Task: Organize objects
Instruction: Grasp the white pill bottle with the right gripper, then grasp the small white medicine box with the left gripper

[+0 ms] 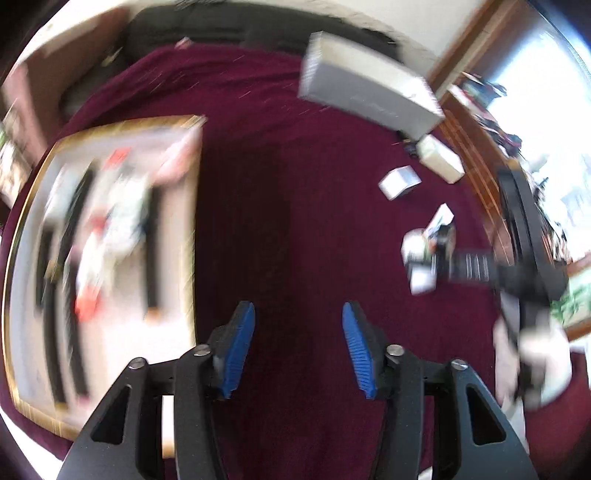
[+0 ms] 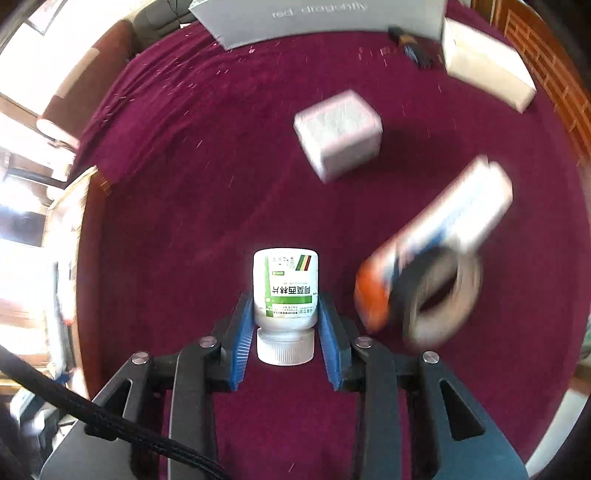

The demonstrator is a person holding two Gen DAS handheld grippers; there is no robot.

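Currently pinching small white plastic pill bottle with green label (image 2: 285, 295) between blue pads of right hand-held gripper (image 2: 284, 325), cap toward camera, above maroon cloth-covered table (image 2: 221, 184). Could slip on smooth plastic; nearby black tape roll (image 2: 439, 295) risks a knock. Left hand-held gripper (image 1: 298, 347) spread, empty.

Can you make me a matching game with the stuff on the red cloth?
Things:
1. medicine bottle
2. tape roll
3. big grey box
4. left gripper

States:
A. lies at the far edge of the cloth
B. open, with nothing between its jaws
C. held upside down, cap toward the camera
D. leans against the orange-and-blue carton

Pairs: 1-C, 2-D, 3-A, 4-B
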